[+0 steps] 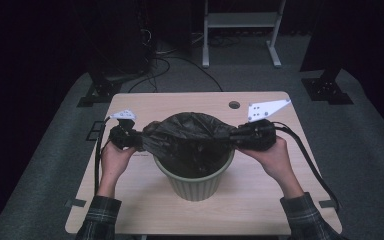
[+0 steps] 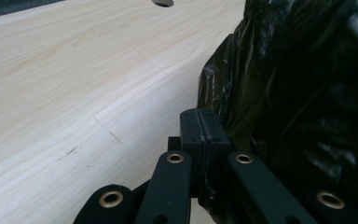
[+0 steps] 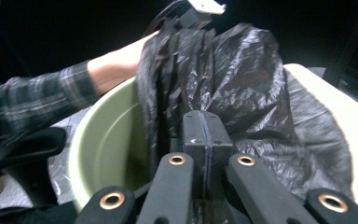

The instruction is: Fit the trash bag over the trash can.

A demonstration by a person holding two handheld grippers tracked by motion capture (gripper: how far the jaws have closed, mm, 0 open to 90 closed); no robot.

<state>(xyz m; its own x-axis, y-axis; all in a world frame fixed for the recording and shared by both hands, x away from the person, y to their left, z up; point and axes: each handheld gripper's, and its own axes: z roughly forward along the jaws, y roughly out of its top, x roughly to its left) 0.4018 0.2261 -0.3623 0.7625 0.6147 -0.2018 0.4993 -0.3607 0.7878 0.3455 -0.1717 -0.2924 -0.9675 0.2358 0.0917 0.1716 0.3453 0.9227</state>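
Observation:
A pale green ribbed bin [image 1: 195, 181] stands upright at the middle of the light wood table [image 1: 260, 200]. A black plastic bag [image 1: 192, 131] is stretched over its mouth and hangs partly inside. My left gripper [image 1: 139, 140] is shut on the bag's left edge, and my right gripper [image 1: 234, 136] is shut on its right edge. In the left gripper view the jaws [image 2: 200, 122] meet with crinkled black bag [image 2: 303, 93] pinched at their right. In the right gripper view the closed jaws [image 3: 204, 125] pinch the bag [image 3: 251, 79] above the bin's green inside wall [image 3: 107, 144].
A round cable hole [image 1: 234, 105] lies in the table's far edge. A white metal frame [image 1: 240, 22] and black stands with cables sit on the grey floor beyond the table. Bare tabletop lies in front of the bin and at both sides.

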